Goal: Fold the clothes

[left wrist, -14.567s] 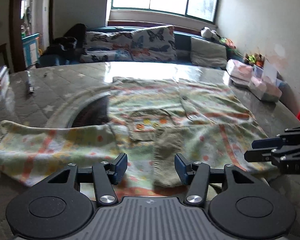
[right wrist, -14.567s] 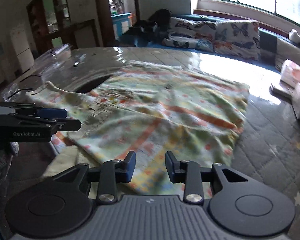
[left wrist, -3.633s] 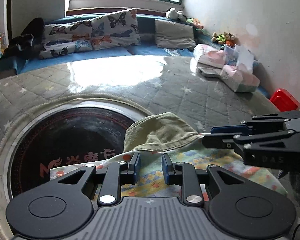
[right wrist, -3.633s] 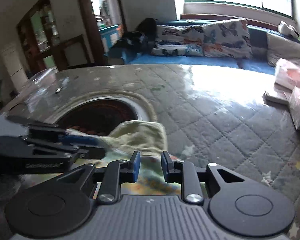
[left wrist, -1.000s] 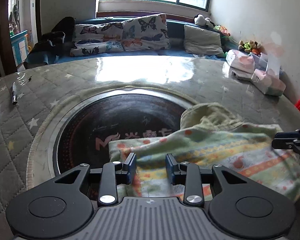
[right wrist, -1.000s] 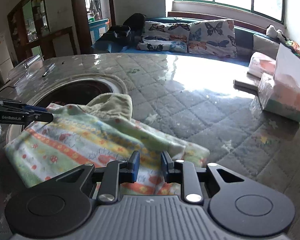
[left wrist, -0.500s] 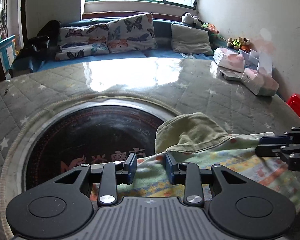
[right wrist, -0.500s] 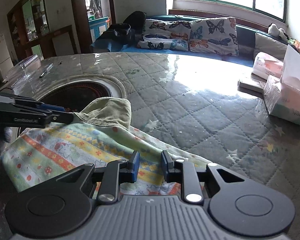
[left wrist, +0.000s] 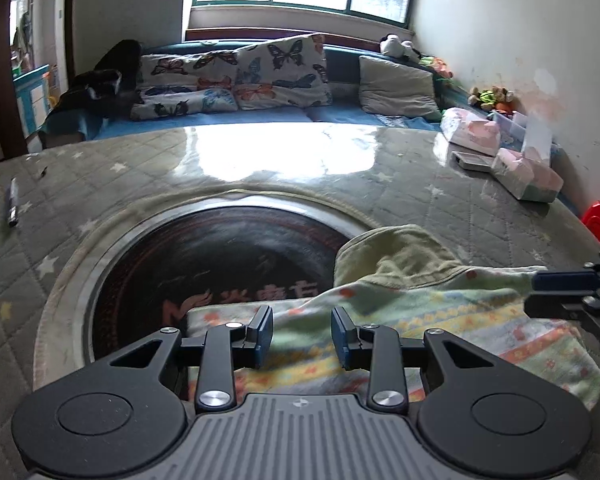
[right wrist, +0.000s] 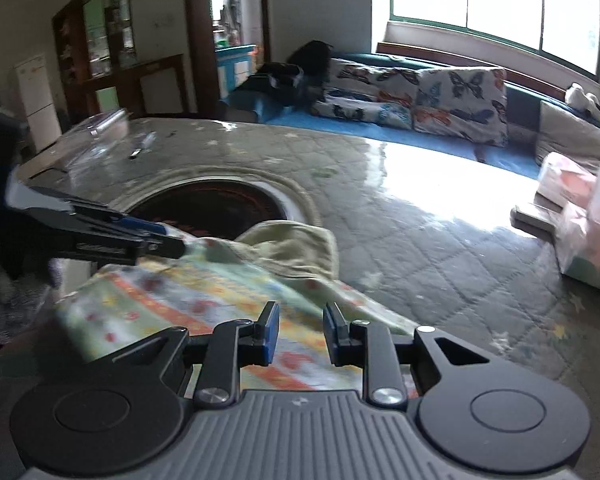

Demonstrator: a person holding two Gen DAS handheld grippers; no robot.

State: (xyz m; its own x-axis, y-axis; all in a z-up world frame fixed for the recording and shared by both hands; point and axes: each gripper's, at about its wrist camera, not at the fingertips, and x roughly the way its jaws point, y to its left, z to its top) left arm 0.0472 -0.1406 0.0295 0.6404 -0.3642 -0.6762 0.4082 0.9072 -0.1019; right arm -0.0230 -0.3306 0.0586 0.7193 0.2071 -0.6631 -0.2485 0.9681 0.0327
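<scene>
A folded pale green garment (left wrist: 440, 312) with orange and yellow print lies on the quilted table, its plain olive hood (left wrist: 392, 256) on the far side. It also shows in the right wrist view (right wrist: 204, 292). My left gripper (left wrist: 301, 332) hovers just above the garment's left edge, jaws parted and empty. My right gripper (right wrist: 299, 334) is over the garment's right part, jaws parted and empty. Each gripper shows side-on in the other's view, the right gripper (left wrist: 572, 288) at the right edge and the left gripper (right wrist: 112, 236) at the left.
A dark round inset (left wrist: 204, 264) with red lettering sits in the table under the garment's left end. Tissue packs (left wrist: 524, 176) stand at the table's right edge, a pen (left wrist: 13, 208) at the left. A sofa with butterfly cushions (left wrist: 236, 76) lies beyond.
Both grippers have opened a little wider than half a second ago and pulled back slightly from the garment. The garment lies in the same folded shape.
</scene>
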